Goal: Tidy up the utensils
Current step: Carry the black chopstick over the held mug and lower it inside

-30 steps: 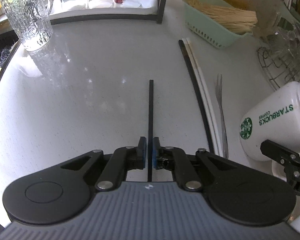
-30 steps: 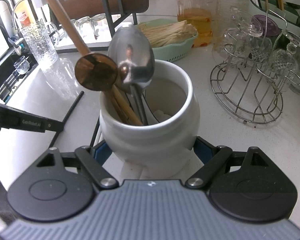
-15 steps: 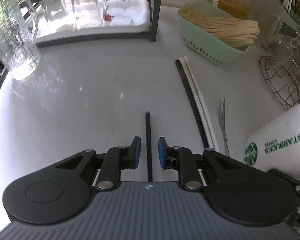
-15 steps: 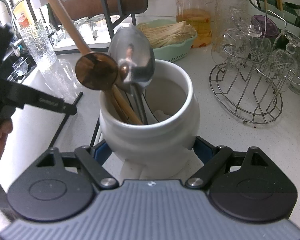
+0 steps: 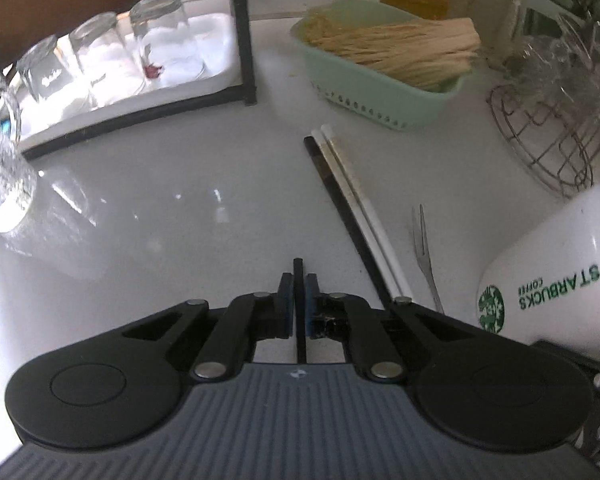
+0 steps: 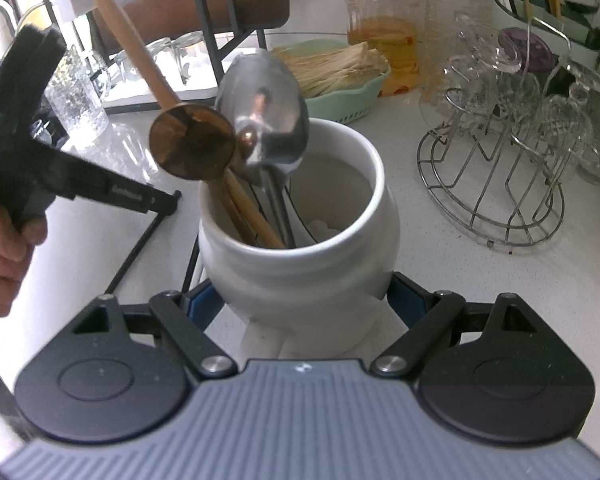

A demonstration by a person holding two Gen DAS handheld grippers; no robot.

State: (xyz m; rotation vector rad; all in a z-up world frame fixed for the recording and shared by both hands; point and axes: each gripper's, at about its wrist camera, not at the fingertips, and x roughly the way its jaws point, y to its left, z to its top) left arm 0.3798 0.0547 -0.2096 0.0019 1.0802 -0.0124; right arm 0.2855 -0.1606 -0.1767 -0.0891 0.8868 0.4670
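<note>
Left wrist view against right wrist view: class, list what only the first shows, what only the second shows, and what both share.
Only the left wrist view: the white chopsticks and small fork lying on the counter, and the jar's green lettering.

Only the right wrist view: the steel spoon and wooden ladle standing in the white jar, and the red-lidded container.

Both: the black chopstick in the left claw, the green basket, the wire rack.

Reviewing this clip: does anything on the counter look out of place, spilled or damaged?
Nothing spilled or broken. What is out of place is loose cutlery lying flat on the counter: a black chopstick, two white chopsticks and a small fork, beside the white Starbucks jar, which is tipped in the right gripper.
</note>
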